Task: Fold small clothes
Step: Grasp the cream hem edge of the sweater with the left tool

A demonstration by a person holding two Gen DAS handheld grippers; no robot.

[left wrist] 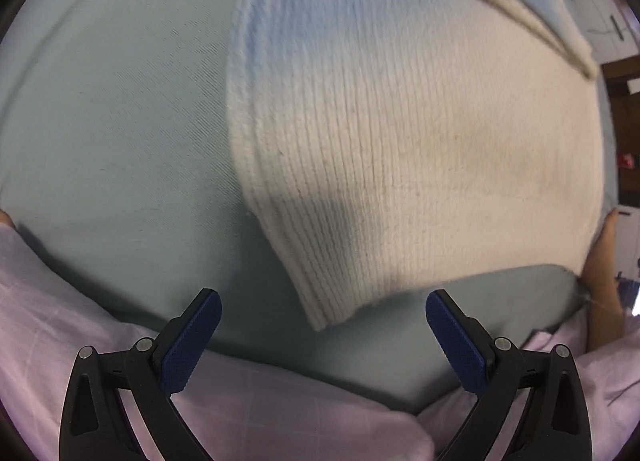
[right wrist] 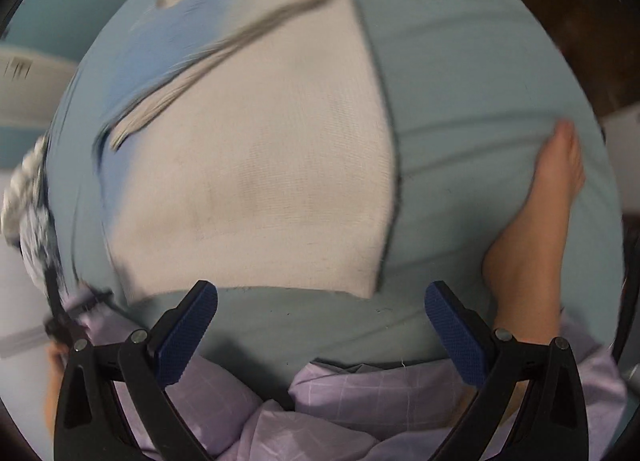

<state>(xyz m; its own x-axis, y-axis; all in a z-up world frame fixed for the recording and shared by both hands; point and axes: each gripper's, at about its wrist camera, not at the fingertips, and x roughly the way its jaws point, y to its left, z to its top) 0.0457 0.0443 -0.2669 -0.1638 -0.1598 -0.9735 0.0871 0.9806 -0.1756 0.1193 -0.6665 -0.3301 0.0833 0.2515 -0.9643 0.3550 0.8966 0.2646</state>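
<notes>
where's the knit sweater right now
The knit sweater lies flat on the pale green sheet, just ahead of both open claws, right of centre in the left wrist view and left of centre in the right.

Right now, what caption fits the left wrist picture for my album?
Open left hand-held gripper hovers over a cream-and-blue knit garment lying on a teal sheet.

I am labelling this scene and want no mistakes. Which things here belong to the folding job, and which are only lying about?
Belongs to the job:
- cream and blue knit garment, lying on the teal sheet
- left gripper, open, empty
- right gripper, open, empty

Only there:
- bare foot resting on the sheet
- lilac checked fabric nearest the cameras
</notes>
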